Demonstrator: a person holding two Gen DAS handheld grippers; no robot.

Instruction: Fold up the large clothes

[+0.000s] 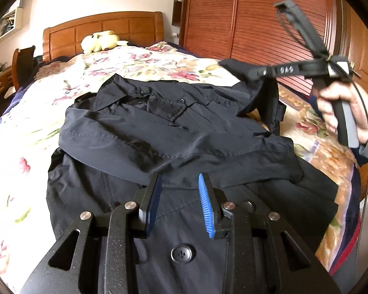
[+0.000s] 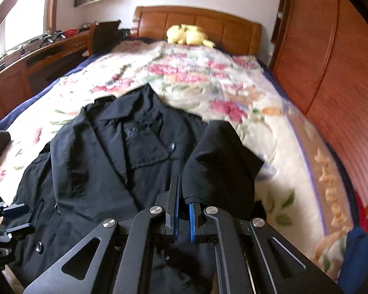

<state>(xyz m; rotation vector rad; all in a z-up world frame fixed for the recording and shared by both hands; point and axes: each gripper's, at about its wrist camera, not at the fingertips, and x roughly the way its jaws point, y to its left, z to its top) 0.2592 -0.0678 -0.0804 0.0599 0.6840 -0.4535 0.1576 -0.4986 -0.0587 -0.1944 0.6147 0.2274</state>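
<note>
A large black coat (image 1: 159, 127) lies front up on the bed, collar toward the headboard, with one sleeve folded across its chest. My left gripper (image 1: 180, 178) hovers over the coat's lower front, open, with nothing between its blue pads (image 1: 206, 205). At the right, a hand (image 1: 336, 107) holds my right gripper (image 1: 255, 73), shut on the end of the other sleeve (image 1: 267, 98) and holding it up off the bed. In the right wrist view the right gripper (image 2: 181, 196) pinches the sleeve (image 2: 220, 161) above the coat (image 2: 105, 161). The left gripper (image 2: 14, 220) shows at the left edge.
A floral bedspread (image 1: 36, 127) covers the bed. A yellow plush toy (image 1: 98, 41) sits by the wooden headboard (image 1: 105, 29). A slatted wooden wardrobe (image 1: 257, 17) runs along the bed's right side. A desk (image 2: 24, 63) and a chair (image 2: 103, 34) stand on the left.
</note>
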